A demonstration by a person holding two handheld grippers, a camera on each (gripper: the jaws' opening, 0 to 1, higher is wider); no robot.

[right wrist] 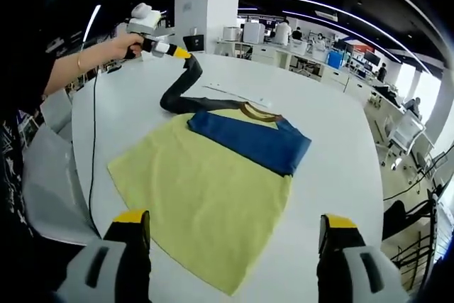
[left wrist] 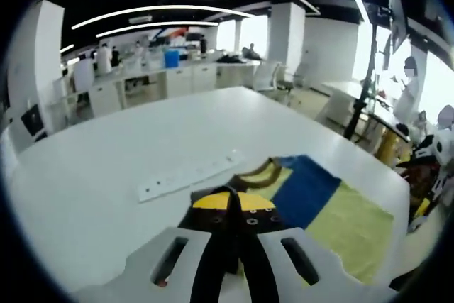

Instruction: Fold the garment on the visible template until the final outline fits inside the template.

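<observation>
The broad white table (right wrist: pixel 333 133) carries everything, and the garment, a pale yellow T-shirt with a blue band across the chest and dark sleeves (right wrist: pixel 206 182), lies flat near its middle with the brown-trimmed collar away from the right gripper and the hem towards it. No marked template outline can be made out around the shirt (it may be hidden beneath the cloth). One blue sleeve is already turned in across the chest. The other dark sleeve (right wrist: pixel 181 86) is drawn up off the table in a long curve, because the left gripper (right wrist: pixel 181 53) is clamped on its end and lifted clear, presumably to carry it over the body as the next fold. The right gripper (right wrist: pixel 234 235) hovers over the hem with jaws spread wide, holding nothing. A long white ruler-like strip (left wrist: pixel 190 175) lies beyond the collar.
</observation>
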